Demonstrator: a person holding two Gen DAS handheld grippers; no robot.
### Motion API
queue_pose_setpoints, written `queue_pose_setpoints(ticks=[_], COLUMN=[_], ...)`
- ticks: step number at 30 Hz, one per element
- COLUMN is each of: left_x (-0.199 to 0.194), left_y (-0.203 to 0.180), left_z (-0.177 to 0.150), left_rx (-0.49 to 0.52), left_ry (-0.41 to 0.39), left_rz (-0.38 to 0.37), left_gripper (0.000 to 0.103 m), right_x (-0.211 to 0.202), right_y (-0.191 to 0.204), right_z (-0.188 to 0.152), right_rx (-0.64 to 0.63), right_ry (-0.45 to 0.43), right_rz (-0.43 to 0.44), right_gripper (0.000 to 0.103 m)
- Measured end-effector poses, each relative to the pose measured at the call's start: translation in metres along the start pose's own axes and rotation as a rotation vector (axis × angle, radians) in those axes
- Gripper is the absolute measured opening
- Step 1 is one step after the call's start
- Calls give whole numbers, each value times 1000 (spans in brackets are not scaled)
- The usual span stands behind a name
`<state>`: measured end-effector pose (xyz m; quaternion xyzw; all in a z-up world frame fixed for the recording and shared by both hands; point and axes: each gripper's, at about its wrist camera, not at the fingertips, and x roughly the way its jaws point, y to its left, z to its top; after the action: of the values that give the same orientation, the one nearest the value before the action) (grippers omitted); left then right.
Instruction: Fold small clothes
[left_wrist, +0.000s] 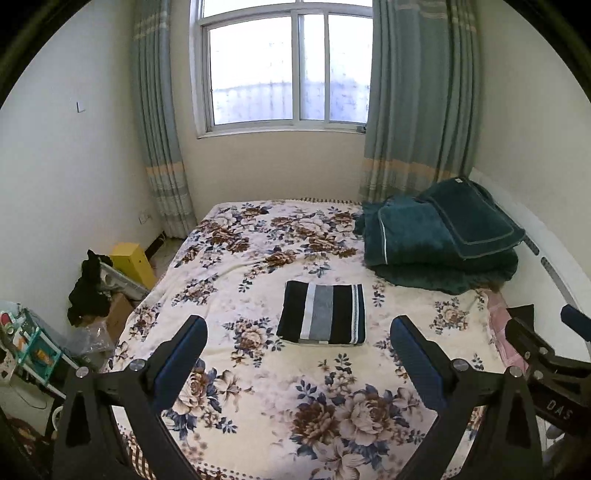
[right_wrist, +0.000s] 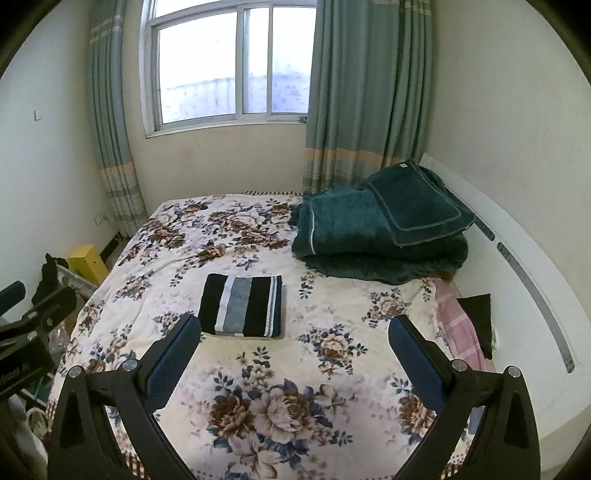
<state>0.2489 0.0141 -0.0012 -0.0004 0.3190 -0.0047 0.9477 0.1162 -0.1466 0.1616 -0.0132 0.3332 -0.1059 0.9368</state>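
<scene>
A folded garment (left_wrist: 322, 313) with black, white and grey stripes lies flat in the middle of the floral bed cover (left_wrist: 258, 406). The right wrist view shows the same garment (right_wrist: 242, 305) left of centre. My left gripper (left_wrist: 300, 332) hovers above the near part of the bed, open and holding nothing, a short way in front of the garment. My right gripper (right_wrist: 294, 330) is open too, held to the right of the left one; its left fingertip (right_wrist: 186, 332) sits just before the garment's near left corner. Part of the right gripper shows at the right edge of the left wrist view.
A pile of dark green blankets (left_wrist: 441, 240) lies at the bed's far right. Pink cloth (right_wrist: 460, 332) and a black item (right_wrist: 478, 314) sit by the white headboard (right_wrist: 517, 258). Left of the bed stand a yellow box (left_wrist: 131, 264), dark clothes (left_wrist: 88, 291) and clutter.
</scene>
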Motion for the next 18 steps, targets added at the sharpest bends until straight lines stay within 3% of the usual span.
queue_pose_setpoints(ticks=[18], left_x=[-15], left_y=[8], left_z=[-2], left_rx=[-8], left_ry=[-8], left_rz=[-13], left_gripper=[101], right_x=[-8], right_y=[1], right_z=[12], right_rx=[-7], right_ry=[-11], right_rz=[45], right_gripper=[103])
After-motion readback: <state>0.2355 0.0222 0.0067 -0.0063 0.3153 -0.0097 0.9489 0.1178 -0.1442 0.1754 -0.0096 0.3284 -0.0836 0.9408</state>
